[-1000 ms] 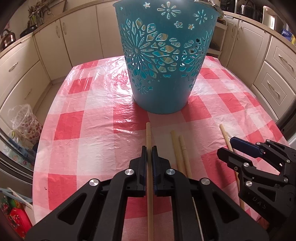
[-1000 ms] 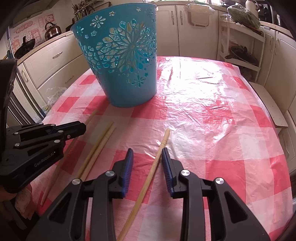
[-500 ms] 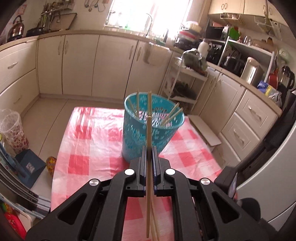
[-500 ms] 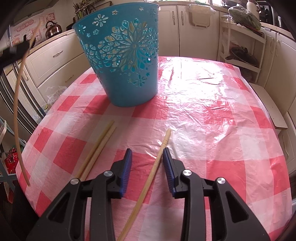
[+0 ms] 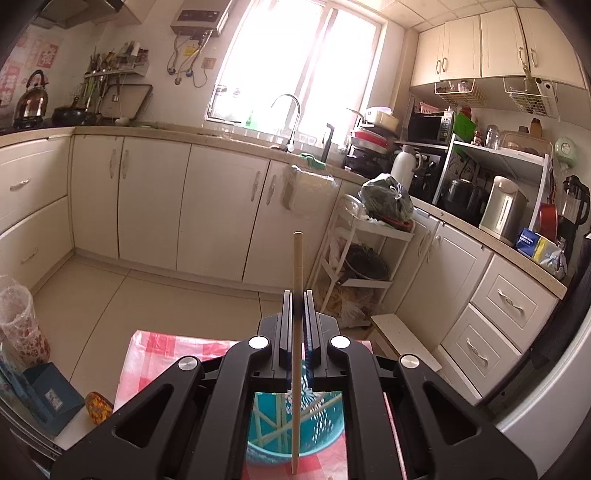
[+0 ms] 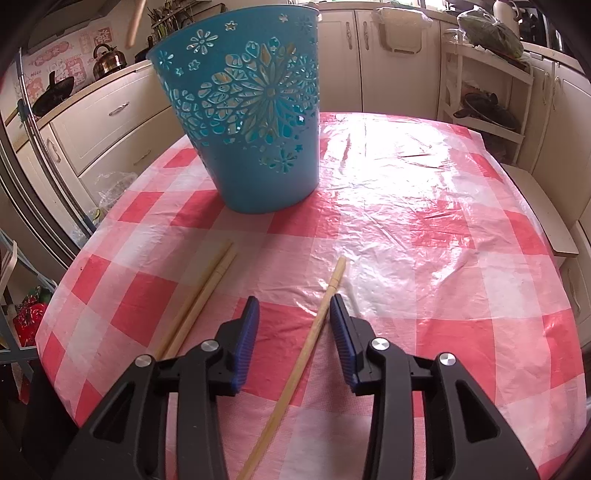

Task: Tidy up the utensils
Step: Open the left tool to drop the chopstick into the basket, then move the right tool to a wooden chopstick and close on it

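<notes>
My left gripper (image 5: 297, 299) is shut on a long wooden chopstick (image 5: 296, 258) and holds it upright, high above the blue cut-out basket (image 5: 295, 435). Its lower end hangs over the basket's mouth, where several chopsticks stand. In the right wrist view the basket (image 6: 251, 122) stands on the red-checked tablecloth (image 6: 406, 206). My right gripper (image 6: 294, 310) is open, low over the table, with one chopstick (image 6: 317, 325) lying between its fingers, nearer the right one. A pair of chopsticks (image 6: 201, 299) lies to its left. The held chopstick's tip (image 6: 132, 26) shows at the top left.
Kitchen cabinets (image 5: 184, 206) and a white rack (image 5: 362, 258) surround the table. The table's edge (image 6: 66, 280) drops off at the left, with bags and clutter on the floor beyond it.
My left gripper has lifted the chopstick off the table and carried it up over the basket. My right gripper has stayed open around its chopstick.
</notes>
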`<action>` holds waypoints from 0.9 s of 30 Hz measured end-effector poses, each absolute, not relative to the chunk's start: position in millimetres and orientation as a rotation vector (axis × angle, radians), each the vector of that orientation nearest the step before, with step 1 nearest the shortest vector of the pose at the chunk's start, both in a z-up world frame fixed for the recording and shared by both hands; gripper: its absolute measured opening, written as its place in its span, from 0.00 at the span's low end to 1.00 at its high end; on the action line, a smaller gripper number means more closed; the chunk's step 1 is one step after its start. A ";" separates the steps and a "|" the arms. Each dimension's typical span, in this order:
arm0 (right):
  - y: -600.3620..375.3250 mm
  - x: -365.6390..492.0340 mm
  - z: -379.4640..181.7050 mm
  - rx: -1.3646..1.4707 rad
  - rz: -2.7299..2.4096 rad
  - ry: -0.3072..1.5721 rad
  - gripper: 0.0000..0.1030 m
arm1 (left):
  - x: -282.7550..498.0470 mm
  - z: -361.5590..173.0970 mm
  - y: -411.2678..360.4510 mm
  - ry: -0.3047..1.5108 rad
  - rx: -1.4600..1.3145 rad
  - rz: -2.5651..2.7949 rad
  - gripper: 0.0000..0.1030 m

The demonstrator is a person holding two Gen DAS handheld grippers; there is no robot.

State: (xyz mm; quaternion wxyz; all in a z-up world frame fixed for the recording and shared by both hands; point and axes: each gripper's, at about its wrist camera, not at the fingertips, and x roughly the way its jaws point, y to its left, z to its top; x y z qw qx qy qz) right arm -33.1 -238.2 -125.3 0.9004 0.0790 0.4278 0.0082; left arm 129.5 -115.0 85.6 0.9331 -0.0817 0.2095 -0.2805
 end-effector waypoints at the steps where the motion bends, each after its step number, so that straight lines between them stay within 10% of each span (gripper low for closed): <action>1: -238.1 -33.1 -125.3 0.163 0.020 0.885 0.40 | 133.5 85.6 -117.7 0.410 -0.168 -0.560 0.05; 10: -238.9 -33.2 -125.0 0.170 0.033 0.886 0.43 | 155.7 31.7 -146.7 0.416 -0.084 -0.474 0.11; 12: -238.4 -33.1 -124.9 0.167 0.038 0.887 0.45 | 151.3 15.2 -140.3 0.442 -0.085 -0.433 0.58; 15: -238.0 -33.2 -124.9 0.166 0.043 0.888 0.46 | 133.1 2.7 -115.7 0.398 -0.125 -0.345 0.83; 27: -250.0 -39.9 -123.5 0.269 0.023 0.881 0.47 | 98.8 -99.3 2.9 0.626 -0.215 -0.137 0.93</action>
